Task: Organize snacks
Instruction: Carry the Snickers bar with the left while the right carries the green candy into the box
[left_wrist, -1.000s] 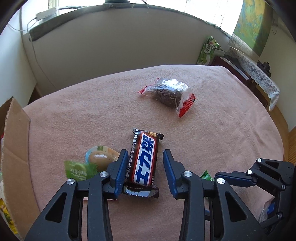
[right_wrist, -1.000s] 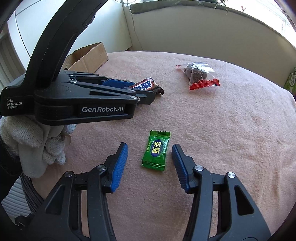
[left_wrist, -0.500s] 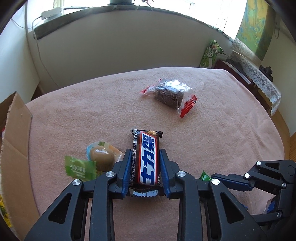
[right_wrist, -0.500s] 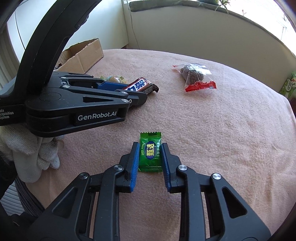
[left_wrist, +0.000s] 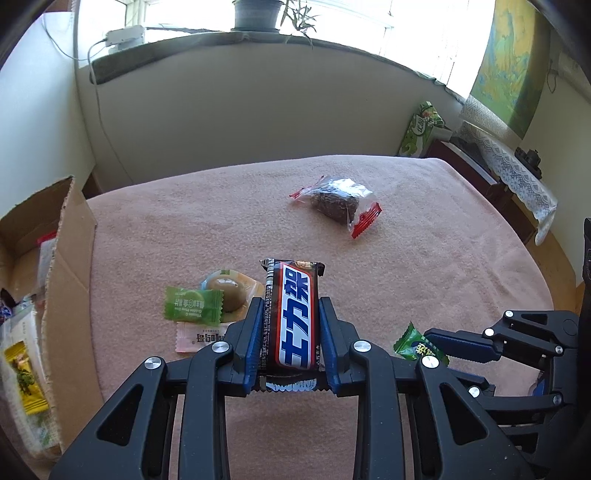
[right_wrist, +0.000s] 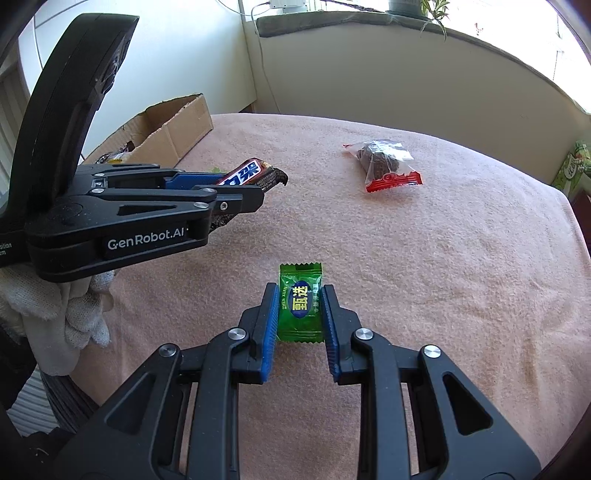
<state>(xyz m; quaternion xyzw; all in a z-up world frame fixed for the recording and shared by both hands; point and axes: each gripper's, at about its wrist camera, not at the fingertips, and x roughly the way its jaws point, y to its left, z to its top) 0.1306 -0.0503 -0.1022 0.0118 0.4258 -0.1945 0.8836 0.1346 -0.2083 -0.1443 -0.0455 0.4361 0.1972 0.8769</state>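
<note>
Your left gripper (left_wrist: 291, 332) has its jaws clamped on the sides of the chocolate bar (left_wrist: 293, 314), and in the right wrist view the bar (right_wrist: 255, 175) looks lifted clear of the pink cloth (left_wrist: 424, 258), though the angle makes that hard to be sure of. Your right gripper (right_wrist: 300, 314) has its jaws narrowed onto the green candy (right_wrist: 301, 301), pads pressing both sides of the wrapper, which lies on the cloth. Just beside your left jaws lie a light green packet (left_wrist: 192, 304), a clear-wrapped brown sweet (left_wrist: 227, 291) and a pale pink packet (left_wrist: 201, 336), all close together. A clear bag with red ends (left_wrist: 338, 201) sits well apart, farther across the cloth. The cardboard box (left_wrist: 70, 258) stands at the cloth's left edge with snack packets inside.
</note>
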